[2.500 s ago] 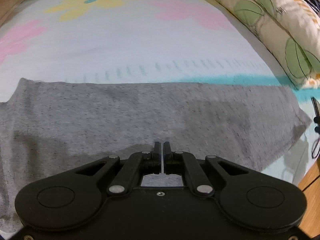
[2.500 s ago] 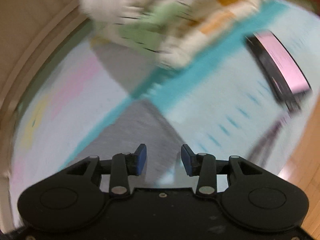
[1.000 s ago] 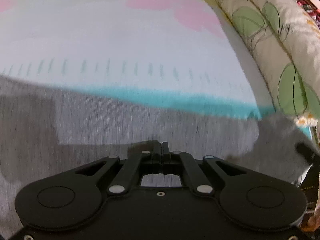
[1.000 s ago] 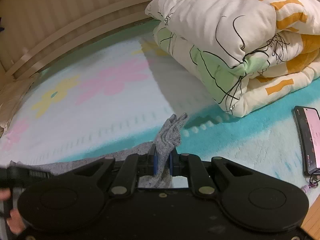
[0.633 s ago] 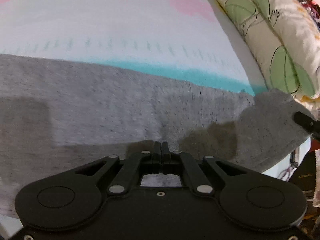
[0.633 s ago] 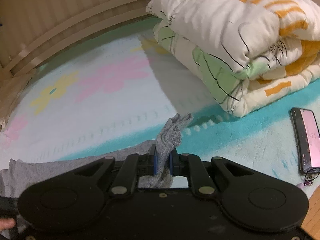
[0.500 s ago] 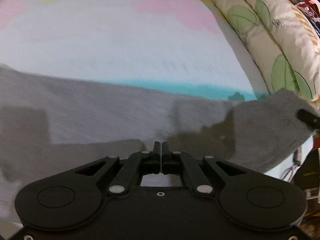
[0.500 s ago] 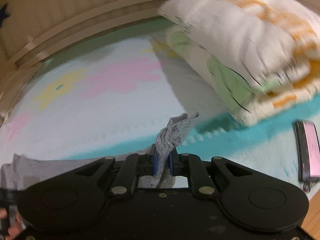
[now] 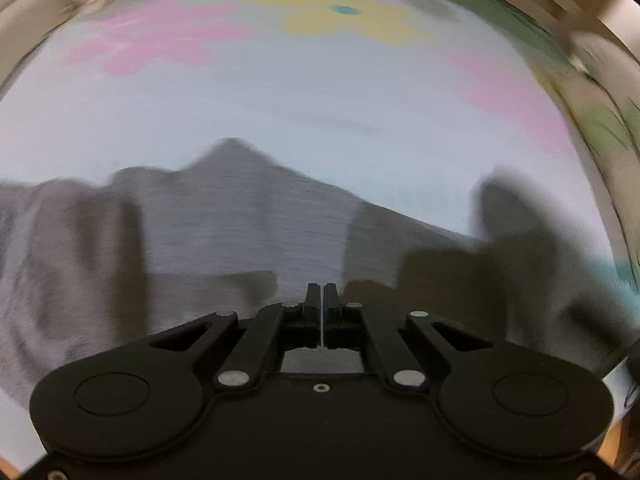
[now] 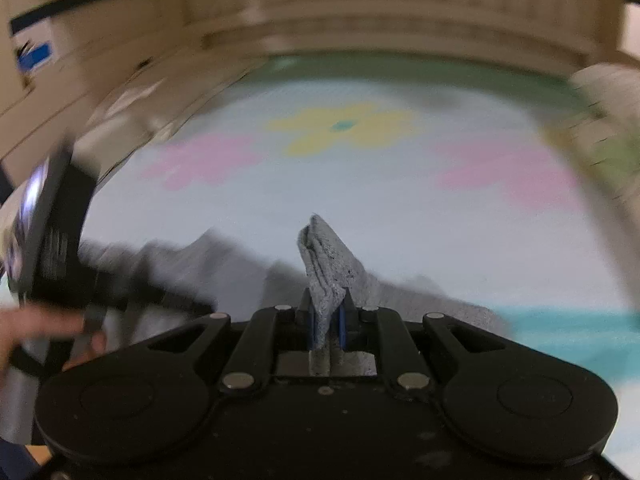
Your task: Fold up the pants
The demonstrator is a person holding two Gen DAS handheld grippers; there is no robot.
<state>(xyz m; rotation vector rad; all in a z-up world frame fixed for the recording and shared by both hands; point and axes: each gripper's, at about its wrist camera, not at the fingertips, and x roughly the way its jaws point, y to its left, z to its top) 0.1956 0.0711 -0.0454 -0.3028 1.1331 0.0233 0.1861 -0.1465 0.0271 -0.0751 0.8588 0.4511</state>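
Right wrist: right gripper (image 10: 325, 326) clamped on grey pants (image 10: 324, 256), fold pointing up; left gripper (image 9: 322, 312) closed over pants, held or not unclear.

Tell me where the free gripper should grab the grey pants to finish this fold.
Probably the peaked fold on the grey pants, from above: it stands proud of the blanket. The right gripper already pinches the bunched end.

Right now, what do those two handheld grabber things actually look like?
Both are matte black plastic with two round lobes, angled link bars and silver pivot screws. The right gripper has blue pads on its fingers; the left gripper shows plain black fingers. No cables show.
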